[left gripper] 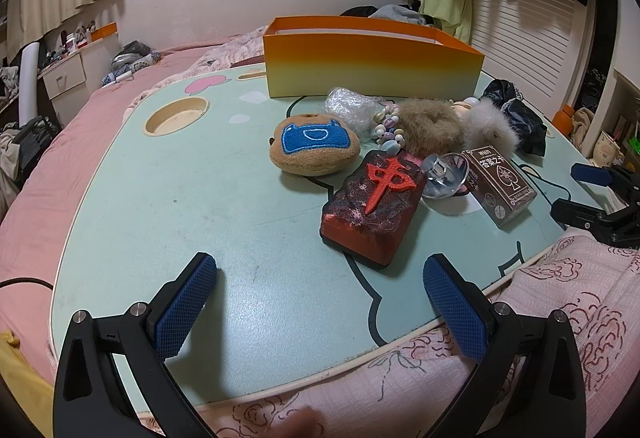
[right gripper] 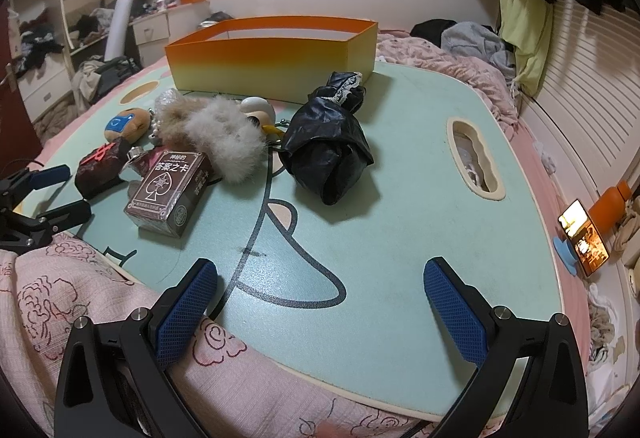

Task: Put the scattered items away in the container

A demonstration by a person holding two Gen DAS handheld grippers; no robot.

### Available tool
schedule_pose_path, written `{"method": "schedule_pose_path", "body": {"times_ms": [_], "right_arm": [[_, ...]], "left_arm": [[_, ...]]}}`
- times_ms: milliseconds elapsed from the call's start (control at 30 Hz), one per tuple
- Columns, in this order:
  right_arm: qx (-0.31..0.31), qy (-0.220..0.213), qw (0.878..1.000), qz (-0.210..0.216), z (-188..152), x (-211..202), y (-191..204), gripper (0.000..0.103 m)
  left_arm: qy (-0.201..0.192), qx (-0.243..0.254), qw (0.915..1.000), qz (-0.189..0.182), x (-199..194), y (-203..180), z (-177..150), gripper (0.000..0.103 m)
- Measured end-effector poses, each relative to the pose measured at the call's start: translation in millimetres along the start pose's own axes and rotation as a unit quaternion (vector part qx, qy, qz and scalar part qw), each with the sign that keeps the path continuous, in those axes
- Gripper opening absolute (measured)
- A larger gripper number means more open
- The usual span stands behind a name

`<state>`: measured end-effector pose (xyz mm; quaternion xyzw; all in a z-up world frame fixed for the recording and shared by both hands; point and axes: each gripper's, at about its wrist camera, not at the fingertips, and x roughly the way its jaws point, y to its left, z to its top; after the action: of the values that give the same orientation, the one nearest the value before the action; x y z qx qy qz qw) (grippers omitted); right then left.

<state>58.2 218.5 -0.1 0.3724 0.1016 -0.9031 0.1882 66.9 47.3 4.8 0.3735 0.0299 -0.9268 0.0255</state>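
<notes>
Both wrist views low, near table edge, facing box

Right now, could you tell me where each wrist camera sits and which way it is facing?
Left wrist: low at the near edge of the table, facing the orange box; its own open left gripper shows, the red mahjong block just ahead.
Right wrist: near edge further right, facing the black bundle; its own open right gripper shows.
Shared: box, block, brown card box; each sees the other gripper.
</notes>
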Motion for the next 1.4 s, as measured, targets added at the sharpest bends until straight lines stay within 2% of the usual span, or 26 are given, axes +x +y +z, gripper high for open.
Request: {"method": "schedule_pose_path", "body": {"times_ms": [700,767,800,867,933,967,1000,1067,1133,1267,1300,1333,1367,1400], "right_arm": [[-0.006,-0.001,1.0,0.006,0,-1,-2,0.103],[-0.004,0.0,1.0,0.005,-1,-3,-3,0.103],[-0.002,-0.002,1.0,0.004,-2,-3,-3,0.103],[0.004,-0.008,1.0,0.0,-3,-5,-4,0.102],[0.009,-0.02,1.0,0.007,-3,-10,-7,0.088],[0.008,-0.027,1.0,0.011,-2,-13,-7,0.075],[0.004,-0.037,0.999,0.01,1,-16,-7,0.071],[-0.007,-0.054,0.998,0.004,8,-21,-6,0.071],[-0.009,-0.069,0.998,-0.001,20,-22,-6,0.071],[0.011,-0.073,0.997,0.003,44,-13,-13,0.071],[0.018,-0.068,0.998,0.007,50,-9,-15,0.071],[0.02,-0.058,0.998,0.013,55,-3,-16,0.071],[0.021,-0.049,0.998,0.018,58,3,-16,0.071],[0.022,-0.043,0.999,0.021,61,9,-17,0.07]], "left_arm": [[0.007,0.003,1.0,-0.001,0,1,2,0.103],[-0.003,0.006,0.9999,-0.007,-4,2,1,0.099],[-0.018,0.006,0.9997,-0.014,-9,3,1,0.091],[-0.046,0.017,0.9986,-0.019,-20,3,3,0.09],[-0.061,0.033,0.9975,-0.012,-25,2,8,0.09],[-0.071,0.038,0.9967,-0.009,-28,2,11,0.09],[-0.078,0.039,0.9961,-0.012,-30,2,15,0.09],[-0.082,0.041,0.9953,-0.032,-28,1,24,0.09],[-0.068,0.05,0.9953,-0.047,-20,-4,32,0.09],[-0.057,0.077,0.9943,-0.047,-7,-17,33,0.09],[-0.051,0.082,0.9941,-0.05,-4,-20,33,0.088],[-0.044,0.085,0.994,-0.055,0,-22,33,0.077],[-0.034,0.088,0.9936,-0.062,4,-23,32,0.07],[-0.025,0.093,0.9932,-0.065,7,-25,32,0.056]]}}
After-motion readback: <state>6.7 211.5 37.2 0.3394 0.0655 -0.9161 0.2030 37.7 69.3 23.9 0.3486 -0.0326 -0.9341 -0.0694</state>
